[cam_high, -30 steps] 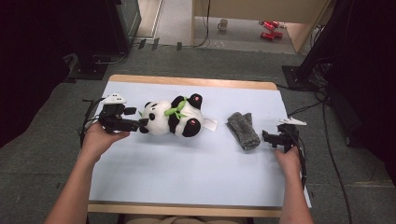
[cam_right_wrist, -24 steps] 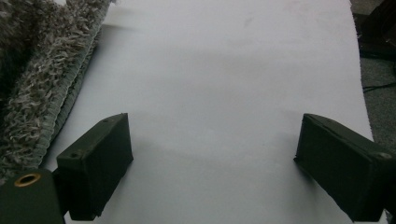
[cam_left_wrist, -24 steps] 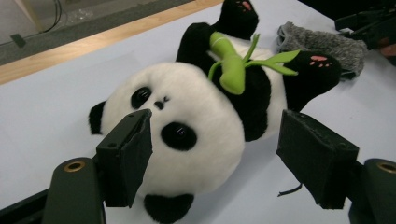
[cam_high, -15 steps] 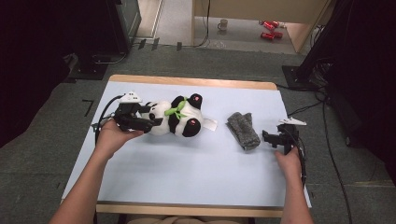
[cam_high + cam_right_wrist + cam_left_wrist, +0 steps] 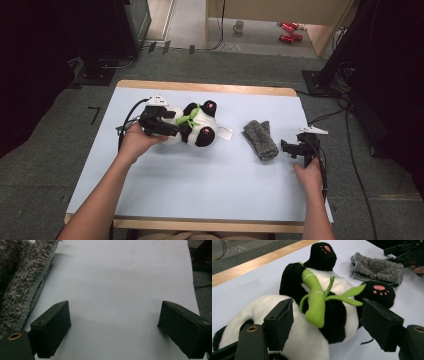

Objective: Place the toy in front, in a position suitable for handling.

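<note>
The left gripper point(image 5: 325, 322), jaws wide around the panda point(image 5: 312, 315), is reaching to grasp it and must close next; the right gripper point(image 5: 113, 327) rests wide.

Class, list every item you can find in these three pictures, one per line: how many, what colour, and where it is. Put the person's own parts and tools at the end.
Plush panda: one, black and white with pink paw pads, lying on the table's left half.
Bamboo sprig: one, green, across the panda's chest.
Folded cloth: one, grey and fuzzy, right of the panda.
Table: one, pale blue top with a wooden edge.
Mug: one, light coloured, on the floor beyond the table.
Red items: seemingly two, on the floor by the mug; too small to identify.
Left gripper: one, black, jaws open on either side of the panda's head.
Right gripper: one, black, jaws open over bare table beside the cloth.
Forearms: two, entering from the bottom edge.
</note>
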Available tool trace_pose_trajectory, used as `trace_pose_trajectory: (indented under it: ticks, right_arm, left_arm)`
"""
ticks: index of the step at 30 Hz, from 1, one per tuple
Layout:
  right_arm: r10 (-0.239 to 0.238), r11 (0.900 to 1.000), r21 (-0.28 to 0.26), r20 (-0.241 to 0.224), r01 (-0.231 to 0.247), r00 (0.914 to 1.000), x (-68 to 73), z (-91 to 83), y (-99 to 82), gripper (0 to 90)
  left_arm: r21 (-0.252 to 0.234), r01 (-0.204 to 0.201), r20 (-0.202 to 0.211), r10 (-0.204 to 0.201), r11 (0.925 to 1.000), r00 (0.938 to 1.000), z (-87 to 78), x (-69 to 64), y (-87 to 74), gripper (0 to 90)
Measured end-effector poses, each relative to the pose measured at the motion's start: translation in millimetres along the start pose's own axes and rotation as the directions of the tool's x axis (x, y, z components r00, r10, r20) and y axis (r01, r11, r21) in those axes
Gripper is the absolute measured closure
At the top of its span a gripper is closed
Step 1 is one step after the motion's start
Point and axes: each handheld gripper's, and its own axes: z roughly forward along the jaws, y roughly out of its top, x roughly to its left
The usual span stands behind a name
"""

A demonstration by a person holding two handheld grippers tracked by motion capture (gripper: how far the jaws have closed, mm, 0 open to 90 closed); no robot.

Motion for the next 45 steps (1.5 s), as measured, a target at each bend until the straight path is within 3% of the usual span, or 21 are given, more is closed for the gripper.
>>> trace_pose_trajectory:
  ticks: [8, 10, 13, 18, 21, 26, 34, 35, 38, 39, 40, 45]
  right_arm:
    - [0.0, 1.0, 0.0, 0.0, 0.0, 1.0, 0.0, 0.0, 0.0, 9.9]
    - [0.0, 1.0, 0.0, 0.0, 0.0, 1.0, 0.1, 0.0, 0.0, 9.9]
    - [0.0, 1.0, 0.0, 0.0, 0.0, 1.0, 0.1, 0.0, 0.0, 9.9]
    - [0.0, 1.0, 0.0, 0.0, 0.0, 1.0, 0.0, 0.0, 0.1, 9.9]
    - [0.0, 1.0, 0.0, 0.0, 0.0, 1.0, -0.1, 0.0, 0.0, 9.9]
    - [0.001, 1.0, 0.0, 0.0, -0.001, 1.0, -0.1, 0.0, 0.1, 9.9]
    - [0.001, 1.0, 0.0, -0.002, -0.001, 1.0, -0.2, 0.0, 0.0, 9.9]
    - [0.001, 1.0, 0.001, -0.001, -0.001, 1.0, -0.1, 0.0, 0.1, 9.9]
    - [0.0, 1.0, 0.001, -0.001, 0.0, 1.0, -0.1, 0.0, 0.1, 9.9]
    - [0.0, 1.0, 0.001, -0.001, 0.0, 1.0, -0.1, 0.0, 0.1, 9.9]
    - [0.0, 1.0, 0.001, -0.001, 0.0, 1.0, -0.1, 0.0, 0.1, 9.9]
    - [0.0, 1.0, 0.0, -0.001, 0.0, 1.0, -0.1, 0.1, 0.1, 9.9]
  left_arm:
    - [0.018, -0.017, -0.014, 0.017, 0.9997, 0.9998, 24.3, -4.4, -1.1, 32.2]
    - [0.014, -0.04, -0.04, 0.04, 0.9991, 0.9984, 30.2, -5.9, -3.0, 34.2]
    - [0.002, -0.044, -0.066, 0.044, 0.999, 0.9968, 33.2, -7.6, -5.0, 39.3]
    - [-0.011, -0.02, -0.057, 0.02, 0.9997, 0.9982, 35.0, -11.1, -10.0, 50.0]
    - [-0.011, -0.047, -0.053, 0.047, 0.9988, 0.9975, 35.6, -13.2, -16.1, 54.9]
    - [-0.015, 0.002, -0.055, -0.003, 0.9999, 0.9985, 31.5, -15.2, -15.8, 65.9]
    - [-0.032, 0.098, -0.047, -0.099, 0.9947, 0.9939, 20.3, -22.4, -11.0, 68.0]
    - [-0.031, 0.113, -0.025, -0.114, 0.9931, 0.9932, 14.9, -29.2, -9.1, 68.0]
    - [-0.028, 0.105, -0.015, -0.105, 0.9941, 0.9943, 11.0, -39.5, -8.2, 67.9]
    - [-0.025, 0.097, -0.02, -0.097, 0.995, 0.995, 9.4, -49.5, -8.6, 67.8]
    - [-0.025, 0.097, -0.02, -0.097, 0.995, 0.995, 9.4, -49.5, -8.6, 67.8]
    - [0.001, 0.102, -0.041, -0.102, 0.9948, 0.994, 9.4, -79.3, -16.6, 67.4]
